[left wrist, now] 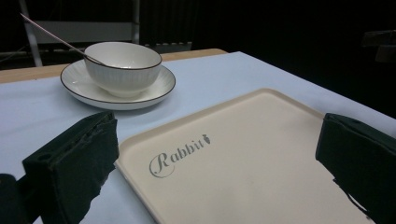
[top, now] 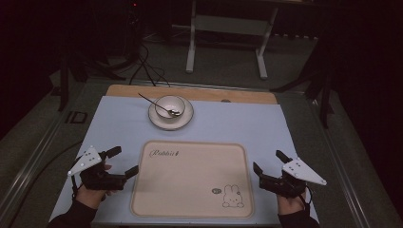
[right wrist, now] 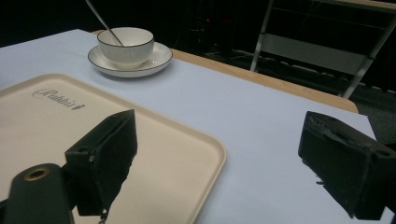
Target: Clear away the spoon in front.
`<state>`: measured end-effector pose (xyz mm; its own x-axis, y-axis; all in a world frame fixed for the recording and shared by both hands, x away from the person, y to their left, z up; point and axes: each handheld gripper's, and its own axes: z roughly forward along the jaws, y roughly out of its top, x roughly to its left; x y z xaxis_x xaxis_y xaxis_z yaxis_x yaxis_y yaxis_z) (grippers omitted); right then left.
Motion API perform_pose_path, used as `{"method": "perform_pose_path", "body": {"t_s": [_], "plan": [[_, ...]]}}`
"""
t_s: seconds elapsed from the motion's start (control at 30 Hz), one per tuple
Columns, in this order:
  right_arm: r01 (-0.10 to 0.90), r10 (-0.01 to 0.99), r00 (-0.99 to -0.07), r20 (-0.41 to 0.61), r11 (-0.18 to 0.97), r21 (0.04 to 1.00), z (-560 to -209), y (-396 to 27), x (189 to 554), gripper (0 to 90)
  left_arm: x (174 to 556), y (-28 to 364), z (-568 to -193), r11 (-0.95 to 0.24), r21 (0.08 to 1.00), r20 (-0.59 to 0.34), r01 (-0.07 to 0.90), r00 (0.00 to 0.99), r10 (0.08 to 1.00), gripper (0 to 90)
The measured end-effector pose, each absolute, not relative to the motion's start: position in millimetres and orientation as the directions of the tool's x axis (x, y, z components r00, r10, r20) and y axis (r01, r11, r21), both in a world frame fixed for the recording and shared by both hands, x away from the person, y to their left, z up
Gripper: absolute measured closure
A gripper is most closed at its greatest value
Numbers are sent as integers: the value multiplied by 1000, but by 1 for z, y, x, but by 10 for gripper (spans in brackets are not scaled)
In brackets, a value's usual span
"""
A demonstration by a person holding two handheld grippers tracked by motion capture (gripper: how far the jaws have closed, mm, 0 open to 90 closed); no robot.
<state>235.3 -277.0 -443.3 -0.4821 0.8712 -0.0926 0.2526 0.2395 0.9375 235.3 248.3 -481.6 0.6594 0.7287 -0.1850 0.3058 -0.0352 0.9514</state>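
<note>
While both wait apart, tray (top: pixel 190 178) lies between each hand-held gripper (top: pixel 121 164).

High view overhead, facing forward-down; both gripper views low, near tray (left wrist: pixel 243 154), sharing bowl (right wrist: pixel 125 44).

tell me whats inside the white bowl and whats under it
A spoon rests in the bowl, its handle leaning out over the rim. The bowl sits on a white saucer. The saucer's middle is covered by the bowl.
</note>
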Motion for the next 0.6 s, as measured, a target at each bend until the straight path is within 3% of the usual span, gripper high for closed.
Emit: {"method": "perform_pose_path", "body": {"t_s": [0.6], "plan": [[233,865,-493,-96,238,943,-441,-276,231,114,232,234,-477,-120,938,-156,327,703,693,0]]}}
